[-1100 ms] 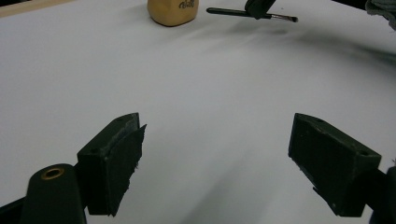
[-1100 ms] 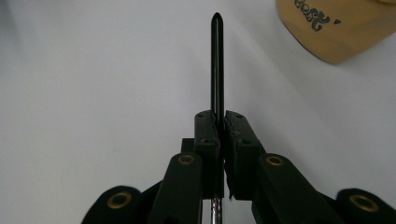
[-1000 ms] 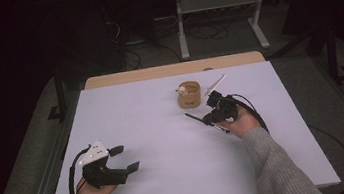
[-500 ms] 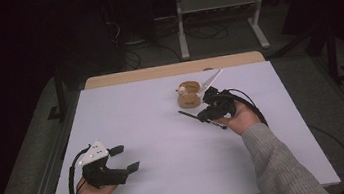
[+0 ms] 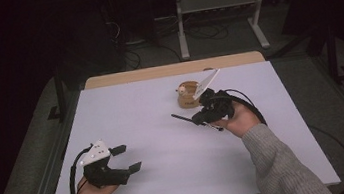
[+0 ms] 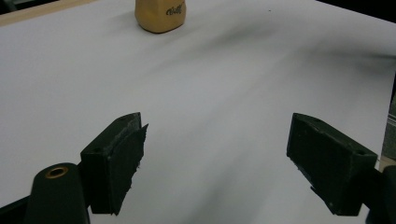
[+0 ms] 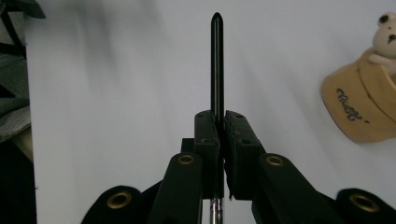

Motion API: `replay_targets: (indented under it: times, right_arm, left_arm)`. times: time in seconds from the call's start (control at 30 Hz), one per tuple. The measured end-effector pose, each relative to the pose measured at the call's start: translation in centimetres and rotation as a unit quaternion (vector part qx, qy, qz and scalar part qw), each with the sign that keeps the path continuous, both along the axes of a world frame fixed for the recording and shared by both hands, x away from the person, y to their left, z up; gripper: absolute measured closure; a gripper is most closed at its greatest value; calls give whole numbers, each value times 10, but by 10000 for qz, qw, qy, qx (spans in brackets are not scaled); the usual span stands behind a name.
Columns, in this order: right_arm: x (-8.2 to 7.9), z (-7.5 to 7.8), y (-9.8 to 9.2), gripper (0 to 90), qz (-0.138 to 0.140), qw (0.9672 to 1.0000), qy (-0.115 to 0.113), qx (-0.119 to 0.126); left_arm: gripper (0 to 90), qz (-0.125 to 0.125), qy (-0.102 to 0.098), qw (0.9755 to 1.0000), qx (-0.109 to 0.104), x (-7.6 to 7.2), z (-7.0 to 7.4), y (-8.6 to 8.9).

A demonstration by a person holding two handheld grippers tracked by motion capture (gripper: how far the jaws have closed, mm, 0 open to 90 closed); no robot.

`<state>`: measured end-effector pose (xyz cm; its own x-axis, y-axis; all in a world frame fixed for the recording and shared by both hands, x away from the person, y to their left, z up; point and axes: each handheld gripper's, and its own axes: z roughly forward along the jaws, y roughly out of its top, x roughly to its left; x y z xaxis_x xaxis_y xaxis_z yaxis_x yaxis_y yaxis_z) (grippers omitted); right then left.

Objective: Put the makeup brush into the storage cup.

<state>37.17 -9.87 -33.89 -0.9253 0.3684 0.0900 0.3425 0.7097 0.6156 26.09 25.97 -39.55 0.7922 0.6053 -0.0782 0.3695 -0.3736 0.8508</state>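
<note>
White tabletop (image 5: 153, 119) carries a tan holder (image 5: 188, 94) just upper left of the right gripper (image 5: 202, 117), which clamps a black pen (image 7: 217, 60) whose long axis points left past it.

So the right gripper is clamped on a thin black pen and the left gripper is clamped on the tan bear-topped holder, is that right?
Not quite. The left gripper holds nothing: the left gripper view shows its jaws wide open over the white table, with the tan bear-topped holder far ahead. The right gripper is indeed clamped on the thin black pen.
</note>
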Motion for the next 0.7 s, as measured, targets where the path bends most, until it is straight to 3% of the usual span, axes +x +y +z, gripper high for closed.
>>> replay_targets:
  times: [0.37,0.7]
  right_arm:
    - [-14,12,7,833,355,9993,-114,-3]
    - [-28,26,19,832,763,9968,-242,52]
  left_arm:
    - [203,-180,-29,9998,-71,2,12,-7]
    - [221,-468,-93,9988,94,6,30,-19]
